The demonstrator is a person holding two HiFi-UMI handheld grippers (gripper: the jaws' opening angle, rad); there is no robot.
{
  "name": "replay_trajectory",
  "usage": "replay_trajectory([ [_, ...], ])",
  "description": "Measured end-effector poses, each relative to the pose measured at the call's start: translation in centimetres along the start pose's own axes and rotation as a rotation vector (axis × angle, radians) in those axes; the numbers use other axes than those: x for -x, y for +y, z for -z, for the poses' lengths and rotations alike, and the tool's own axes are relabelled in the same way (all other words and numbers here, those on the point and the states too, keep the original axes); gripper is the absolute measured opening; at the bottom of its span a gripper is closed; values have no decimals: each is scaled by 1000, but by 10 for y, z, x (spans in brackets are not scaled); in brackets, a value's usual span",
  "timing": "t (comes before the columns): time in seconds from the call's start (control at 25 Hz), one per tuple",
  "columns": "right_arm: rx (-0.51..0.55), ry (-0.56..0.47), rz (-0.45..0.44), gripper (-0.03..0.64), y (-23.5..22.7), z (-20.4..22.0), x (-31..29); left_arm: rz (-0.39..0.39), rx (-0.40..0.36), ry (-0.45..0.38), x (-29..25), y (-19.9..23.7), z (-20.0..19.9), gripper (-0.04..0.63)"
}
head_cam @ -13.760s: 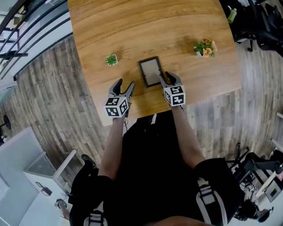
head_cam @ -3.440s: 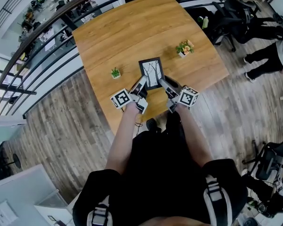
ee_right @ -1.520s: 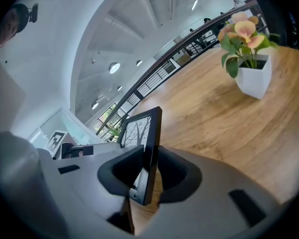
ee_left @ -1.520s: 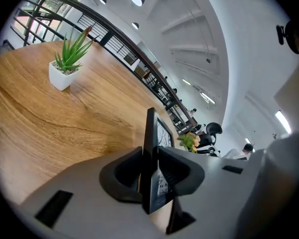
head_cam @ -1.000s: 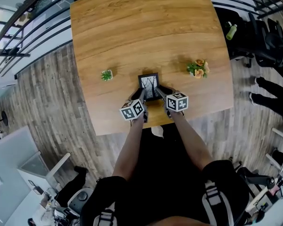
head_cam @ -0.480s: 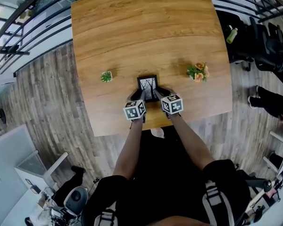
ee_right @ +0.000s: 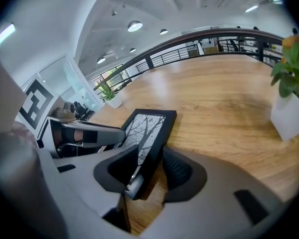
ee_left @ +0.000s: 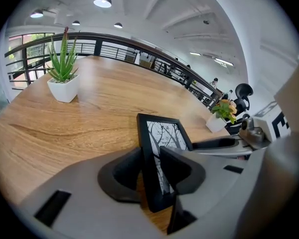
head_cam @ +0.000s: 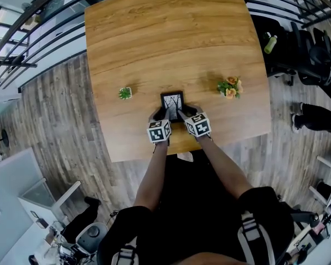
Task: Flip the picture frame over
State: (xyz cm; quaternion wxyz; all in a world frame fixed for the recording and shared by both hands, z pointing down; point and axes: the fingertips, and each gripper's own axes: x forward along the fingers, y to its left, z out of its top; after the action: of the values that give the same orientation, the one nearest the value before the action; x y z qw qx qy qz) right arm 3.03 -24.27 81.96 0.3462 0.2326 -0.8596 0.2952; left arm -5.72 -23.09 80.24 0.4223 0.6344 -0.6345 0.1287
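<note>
The black picture frame (head_cam: pixel 171 101) shows its tree print upward, near end lifted off the wooden table (head_cam: pixel 154 32). My left gripper (head_cam: pixel 157 114) is shut on the frame's (ee_left: pixel 164 138) left edge, one pad on the print and one behind. My right gripper (head_cam: pixel 185 113) has the right edge of the frame (ee_right: pixel 147 128) between its jaws. These have just been opening, and the outer pad (ee_right: pixel 172 168) stands slightly off the frame's back. A metal clip (ee_right: pixel 134 183) sits at the frame's near corner. In each gripper view the other gripper, right (ee_left: pixel 219 144) or left (ee_right: pixel 84 133), lies alongside.
A small green plant (head_cam: pixel 125 93) in a white pot stands left of the frame. A flower pot (head_cam: pixel 229 87) stands to its right. The table's near edge (head_cam: pixel 182 145) lies just behind the grippers. Office chairs (head_cam: pixel 309 43) and a person's legs (head_cam: pixel 320 120) are on the right.
Over the last second both grippers rolled and drew closer together, and the frame came a little nearer and now looks shorter, tipped up more. Since 13.8 s ago its print side has come up.
</note>
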Motion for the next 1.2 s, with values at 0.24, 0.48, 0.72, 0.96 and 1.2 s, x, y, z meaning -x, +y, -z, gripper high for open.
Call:
replay_trajectory([
  [0.24, -41, -29, -23, 227, 1, -4, -1, -14, -11, -8, 5, 7, -4, 161],
  [0.48, -65, -56, -23, 241, -6, -9, 3, -21, -6, -46, 15, 13, -14, 169],
  [0.72, -12, -122, -35, 173, -4, -22, 22, 3, -5, -108, 31, 9, -25, 167],
  [0.96, 16, -182, -14, 8, -3, -29, 49, 18, 2, -168, 57, 10, -37, 72],
  [1.2, 51, -228, 10, 8, 0, -33, 72, 86, -27, -207, 72, 4, -46, 26],
])
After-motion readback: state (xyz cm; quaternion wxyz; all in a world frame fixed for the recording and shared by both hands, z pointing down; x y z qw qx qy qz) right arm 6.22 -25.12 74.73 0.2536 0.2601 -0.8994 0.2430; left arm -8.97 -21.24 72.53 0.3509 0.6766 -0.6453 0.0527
